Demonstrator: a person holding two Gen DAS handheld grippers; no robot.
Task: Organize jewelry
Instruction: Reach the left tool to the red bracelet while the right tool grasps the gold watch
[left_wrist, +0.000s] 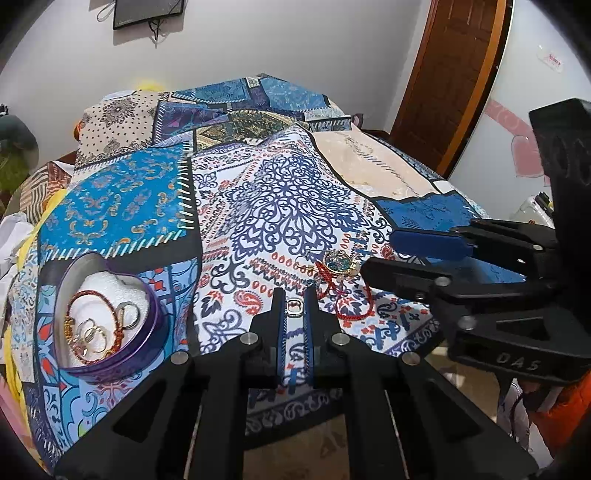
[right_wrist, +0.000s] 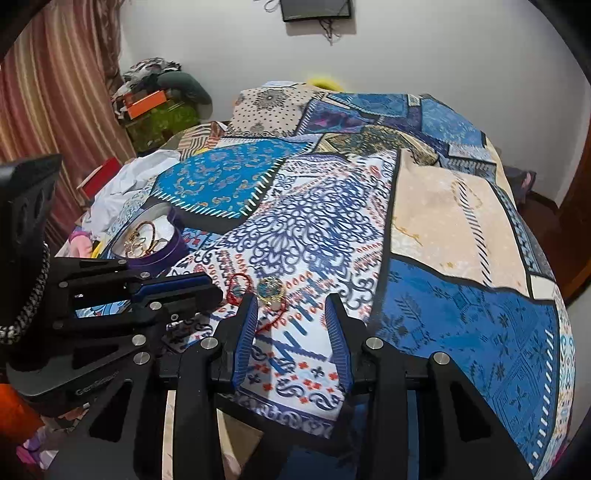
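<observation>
My left gripper (left_wrist: 294, 297) is shut on a small silver ring (left_wrist: 294, 307), held just above the patterned bedspread. A purple heart-shaped tin (left_wrist: 155, 325) at the left holds several bracelets and rings (left_wrist: 98, 332) on white foam; it also shows in the right wrist view (right_wrist: 173, 243). A gold ring with a blue stone (left_wrist: 337, 262) and a red cord bracelet (left_wrist: 351, 295) lie on the spread ahead of the left gripper. My right gripper (right_wrist: 291, 306) is open and empty, with the blue-stone ring (right_wrist: 270, 287) and the red cord (right_wrist: 240, 284) just beyond its left finger.
The patchwork bedspread (left_wrist: 280, 192) covers the whole bed. White cloth (right_wrist: 125, 184) and clutter lie at the left side. A wooden door (left_wrist: 454, 74) stands at the right. The bed's near edge drops to a tiled floor (left_wrist: 295, 450).
</observation>
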